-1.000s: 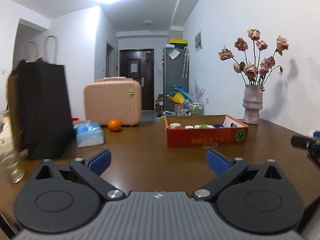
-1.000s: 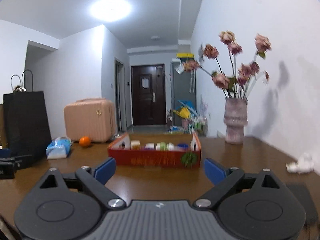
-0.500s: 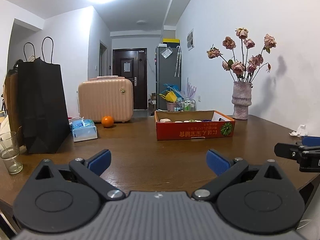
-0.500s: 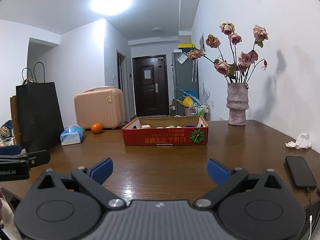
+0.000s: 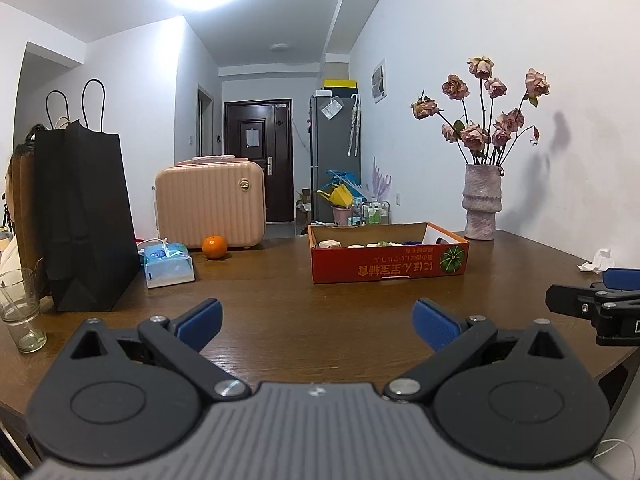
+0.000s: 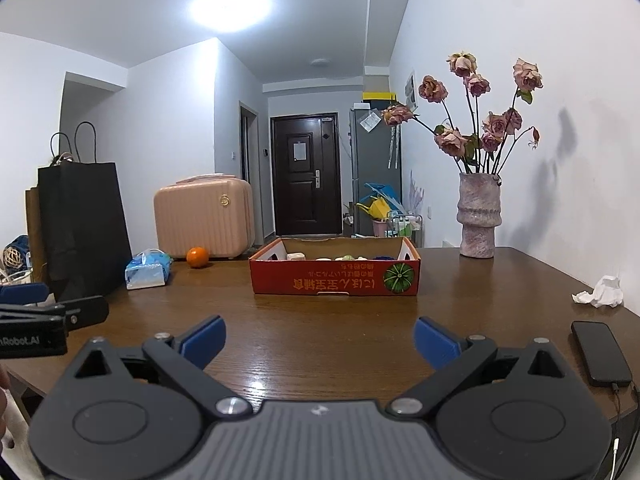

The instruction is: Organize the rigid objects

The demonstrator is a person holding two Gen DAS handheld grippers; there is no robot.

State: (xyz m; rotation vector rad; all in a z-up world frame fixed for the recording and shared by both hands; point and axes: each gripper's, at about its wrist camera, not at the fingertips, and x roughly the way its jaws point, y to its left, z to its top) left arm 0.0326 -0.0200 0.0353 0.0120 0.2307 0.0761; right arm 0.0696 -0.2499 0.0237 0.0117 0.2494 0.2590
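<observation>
The red cardboard box [image 6: 335, 274] sits mid-table with small items inside, too small to make out; the left gripper [image 5: 318, 322] and right gripper [image 6: 319, 340] hover low over the near edge, jaws wide apart and empty; the brown wooden table [image 6: 340, 332] also carries an orange [image 6: 197, 257], tissue pack [image 5: 168, 265], black bag [image 5: 86, 220], vase [image 6: 479, 216] and phone [image 6: 601, 353]; a dark door [image 6: 306, 180] closes the hallway beyond.

Your left claw [image 5: 316, 322] and right claw [image 6: 318, 340] match: black linkage arms, silver pivot screws, blue finger pads [image 5: 200, 318], ribbed grey housings.
</observation>
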